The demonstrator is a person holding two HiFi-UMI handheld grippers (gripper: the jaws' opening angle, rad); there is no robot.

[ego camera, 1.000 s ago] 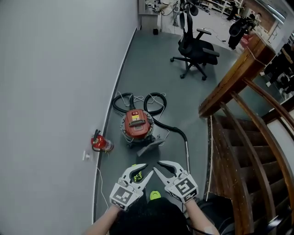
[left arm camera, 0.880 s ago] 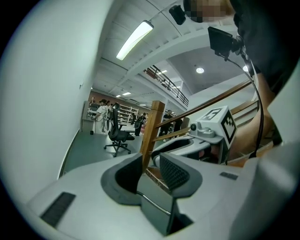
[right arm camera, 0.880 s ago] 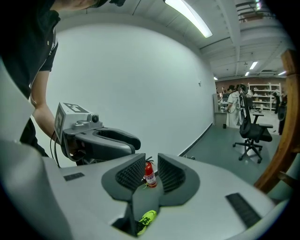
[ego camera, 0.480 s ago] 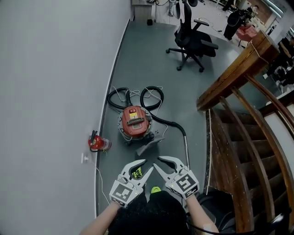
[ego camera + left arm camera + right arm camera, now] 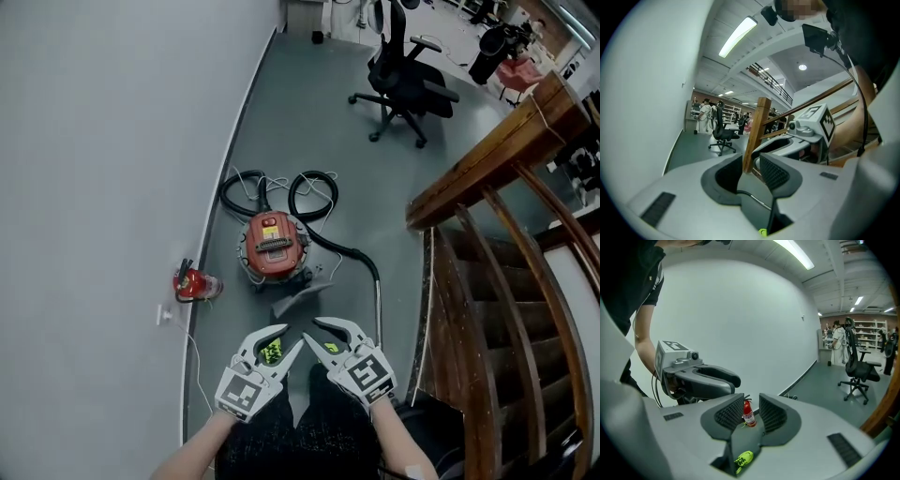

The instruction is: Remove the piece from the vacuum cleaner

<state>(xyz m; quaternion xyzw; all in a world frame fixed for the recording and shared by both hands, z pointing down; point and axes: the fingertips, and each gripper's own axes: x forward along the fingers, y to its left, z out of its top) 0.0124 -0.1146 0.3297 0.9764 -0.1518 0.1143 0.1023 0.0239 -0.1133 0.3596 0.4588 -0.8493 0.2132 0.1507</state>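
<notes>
The red vacuum cleaner (image 5: 275,246) stands on the grey floor near the wall, seen in the head view. Its black hose (image 5: 310,190) loops behind it and runs to a metal tube (image 5: 379,302). A grey floor nozzle (image 5: 302,299) lies just in front of the vacuum. My left gripper (image 5: 279,340) and right gripper (image 5: 318,331) hang side by side well short of the vacuum, both open and empty. The right jaws have just been opening, with nothing between them. In the right gripper view the left gripper (image 5: 696,376) shows beside me.
A red fire extinguisher (image 5: 192,283) stands against the white wall (image 5: 112,141) on the left. A wooden stair railing (image 5: 487,155) and steps close off the right. A black office chair (image 5: 403,86) stands farther back. A white cable (image 5: 195,356) runs along the wall.
Both grippers have sunk a little lower in the head view and shifted slightly left. The right jaws stand a bit wider. The view has shifted, so the vacuum sits slightly higher in the picture.
</notes>
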